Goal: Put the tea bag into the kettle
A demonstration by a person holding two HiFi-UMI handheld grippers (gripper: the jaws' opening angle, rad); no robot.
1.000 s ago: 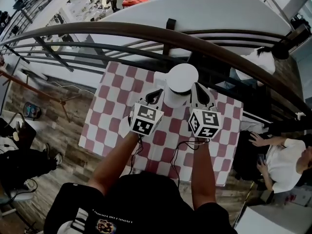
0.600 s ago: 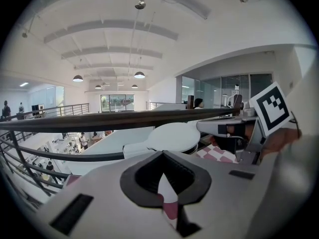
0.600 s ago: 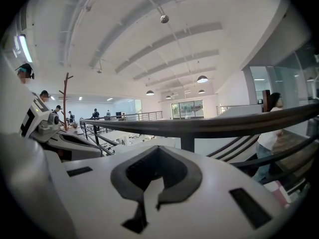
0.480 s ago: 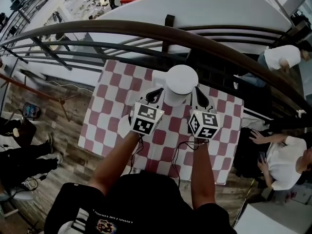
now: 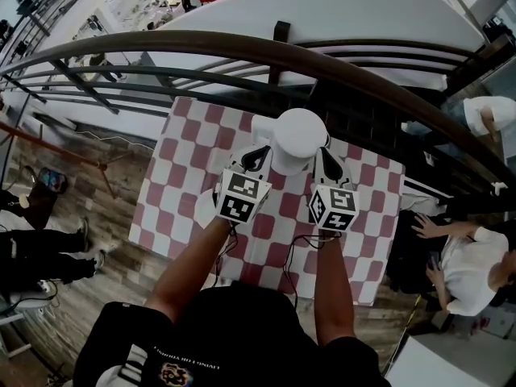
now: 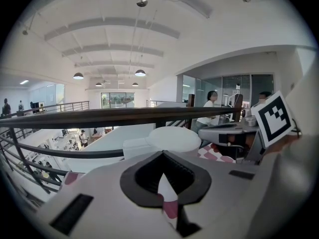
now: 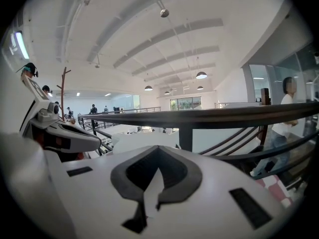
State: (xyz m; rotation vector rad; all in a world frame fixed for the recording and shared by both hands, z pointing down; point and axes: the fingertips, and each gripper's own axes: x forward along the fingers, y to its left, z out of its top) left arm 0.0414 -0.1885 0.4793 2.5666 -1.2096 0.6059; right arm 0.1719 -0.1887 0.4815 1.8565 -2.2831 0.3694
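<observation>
A white kettle [image 5: 297, 139] with a round lid stands at the far middle of the checked table [image 5: 177, 184]. My left gripper [image 5: 258, 158] is close against its left side and my right gripper [image 5: 326, 156] against its right side. Both are shut, and I see nothing held in either. In the left gripper view the kettle lid [image 6: 174, 138] lies just past the shut left gripper [image 6: 164, 183]. From the right gripper view I see the shut right gripper [image 7: 154, 183] with a railing beyond it. No tea bag is visible in any view.
A dark curved railing [image 5: 266, 51] runs just behind the table, with a drop to a lower floor past it. A small white object [image 5: 203, 206] pokes out beside the left gripper's marker cube. A seated person [image 5: 472, 264] is at the right of the table.
Both grippers stay beside the kettle; the right one has edged slightly left. People in the background have moved.
</observation>
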